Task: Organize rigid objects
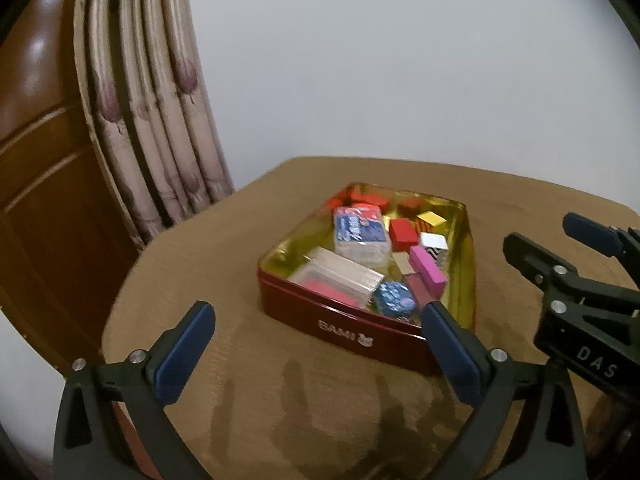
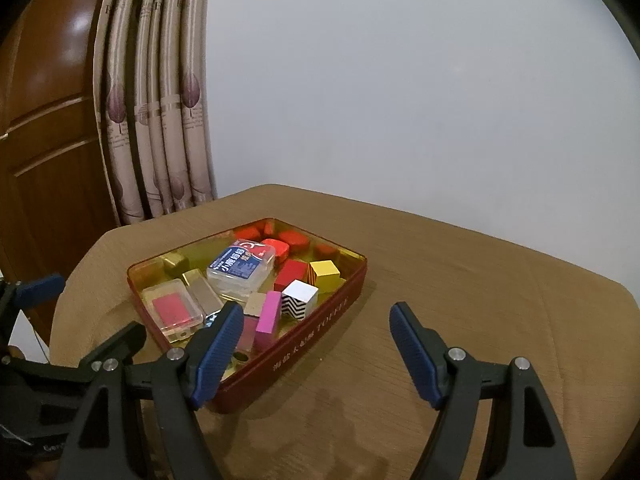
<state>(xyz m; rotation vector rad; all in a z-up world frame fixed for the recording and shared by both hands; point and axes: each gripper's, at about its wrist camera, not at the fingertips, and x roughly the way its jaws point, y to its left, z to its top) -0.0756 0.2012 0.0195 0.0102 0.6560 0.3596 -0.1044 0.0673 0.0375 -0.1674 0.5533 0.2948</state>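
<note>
Item: red tin (image 2: 304,344), open, gold-lined, near the centre of the tan worktop (image 2: 460,280). It held a pink block (image 2: 268,320) with its long axis pointing roughly toward the tongs, a zigzag cube (image 2: 298,300), a yellow cube (image 2: 325,272), red pieces and clear cases. Right tongs (image 2: 316,356) were released and empty, just right of the tin's near corner; left tongs (image 1: 320,344) likewise released before its near wall. Neither was judged clearly nearer.

Glossy metal tin (image 2: 320,332); matt woven tablecloth (image 2: 460,280); clear plastic case (image 2: 240,268).
</note>
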